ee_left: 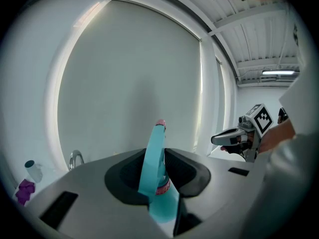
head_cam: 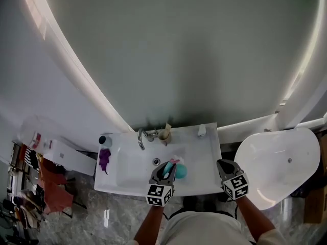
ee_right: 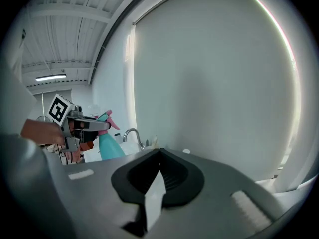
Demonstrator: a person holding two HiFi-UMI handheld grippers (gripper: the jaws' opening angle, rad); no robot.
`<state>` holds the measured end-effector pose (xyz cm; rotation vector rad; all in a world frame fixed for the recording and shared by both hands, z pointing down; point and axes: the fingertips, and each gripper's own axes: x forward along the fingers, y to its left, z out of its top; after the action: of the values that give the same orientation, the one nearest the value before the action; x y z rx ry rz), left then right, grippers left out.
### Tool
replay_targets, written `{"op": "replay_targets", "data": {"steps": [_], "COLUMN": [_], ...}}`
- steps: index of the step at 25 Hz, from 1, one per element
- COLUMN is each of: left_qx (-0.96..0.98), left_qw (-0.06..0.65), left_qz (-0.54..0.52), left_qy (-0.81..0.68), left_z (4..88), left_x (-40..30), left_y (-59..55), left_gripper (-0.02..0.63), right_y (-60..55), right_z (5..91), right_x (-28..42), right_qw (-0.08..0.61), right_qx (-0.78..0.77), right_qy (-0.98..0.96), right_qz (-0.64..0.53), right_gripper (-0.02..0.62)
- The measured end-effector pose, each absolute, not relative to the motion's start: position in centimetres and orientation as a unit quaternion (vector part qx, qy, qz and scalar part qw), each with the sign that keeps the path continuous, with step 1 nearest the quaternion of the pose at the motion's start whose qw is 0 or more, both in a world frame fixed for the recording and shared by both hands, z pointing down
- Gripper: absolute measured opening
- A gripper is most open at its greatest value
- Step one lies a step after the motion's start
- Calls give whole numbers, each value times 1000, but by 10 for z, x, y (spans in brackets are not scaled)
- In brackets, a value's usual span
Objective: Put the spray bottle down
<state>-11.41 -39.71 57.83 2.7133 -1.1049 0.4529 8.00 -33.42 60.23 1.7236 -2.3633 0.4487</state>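
In the head view a teal spray bottle (head_cam: 180, 171) with a pink nozzle hangs over the front of the white sink basin (head_cam: 133, 167). My left gripper (head_cam: 166, 168) is shut on its neck. The left gripper view has the bottle (ee_left: 155, 176) upright between the jaws, trigger head sticking up above them. My right gripper (head_cam: 225, 166) hovers to the right over the basin's front right corner, with its jaws meeting at the tips and nothing in them. From the right gripper view, the bottle (ee_right: 110, 146) and left gripper (ee_right: 95, 125) are at the left, and the right gripper (ee_right: 160, 151) is shut.
A chrome tap (head_cam: 141, 138) stands at the basin's back, with a brownish cup (head_cam: 165, 135) beside it. A small white object (head_cam: 202, 130) sits at the back right. A purple item (head_cam: 104, 159) and a small bottle (head_cam: 105, 140) lie on the left rim. A white oval fixture (head_cam: 278, 162) stands to the right.
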Motion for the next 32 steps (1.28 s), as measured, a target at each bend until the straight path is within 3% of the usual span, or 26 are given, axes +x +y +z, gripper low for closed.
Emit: {"op": "replay_targets", "data": {"steps": [7,32], "left_qx": [934,928], "left_qw": [43,21], "left_qz": [149,223], "left_qy": [-321,-297], "left_z": [596,773], "left_x": [-83,12], "left_y": [-441,-606], "left_gripper": [103,103], "right_y": [-337,-374], "right_z": [610,674], "right_x": [85,90], "right_qw": [110,125], "right_qx": [614,686], "right_qy": [-767,-680], "right_qz": [154,226], "right_gripper": [11,11]}}
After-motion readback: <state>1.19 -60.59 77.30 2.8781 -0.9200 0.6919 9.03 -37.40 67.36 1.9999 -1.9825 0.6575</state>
